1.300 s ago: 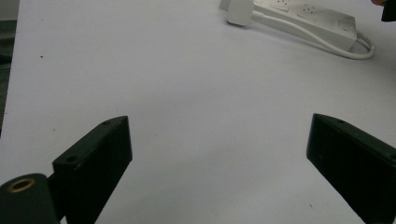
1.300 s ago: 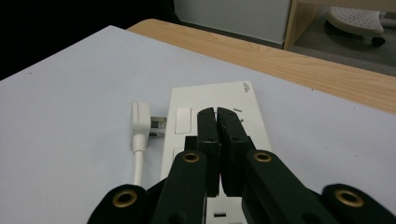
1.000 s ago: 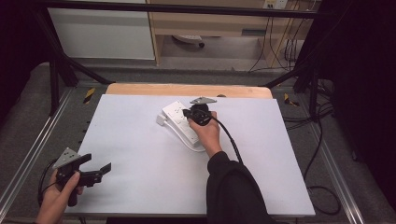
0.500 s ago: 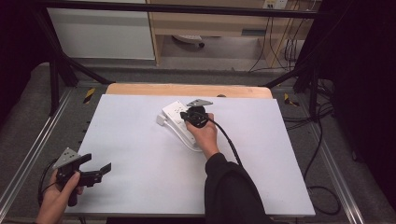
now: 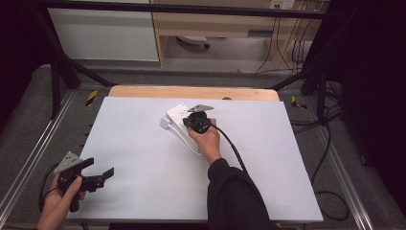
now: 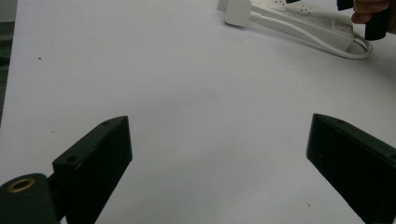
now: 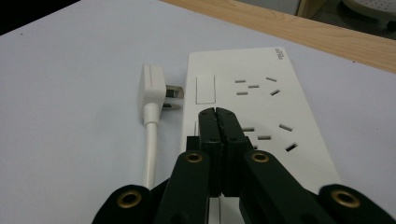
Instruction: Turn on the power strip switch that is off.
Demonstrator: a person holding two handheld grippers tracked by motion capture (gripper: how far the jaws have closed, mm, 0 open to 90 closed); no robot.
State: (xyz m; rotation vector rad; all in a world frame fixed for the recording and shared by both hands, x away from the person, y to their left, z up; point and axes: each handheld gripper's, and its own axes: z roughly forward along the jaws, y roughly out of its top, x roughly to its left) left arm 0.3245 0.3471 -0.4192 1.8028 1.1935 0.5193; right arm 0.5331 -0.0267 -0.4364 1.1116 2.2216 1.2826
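White power strip [image 7: 261, 107], white plug [image 7: 152, 91]; black tongs [image 7: 217, 122]; pale grey table [image 5: 143, 143].

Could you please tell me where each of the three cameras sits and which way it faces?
High view: above the person's side, looking forward and down at the white table; both forearms, left gripper, right gripper.
Left gripper view: on the left gripper, looking across the table between open jaws.
Right gripper view: on the right gripper, jaws shut, over the power strip and plug.
All share the power strip.

A white cabinet [image 5: 103, 34] and wooden shelving [image 5: 215, 24] stand beyond the grey floor [image 5: 43, 96].
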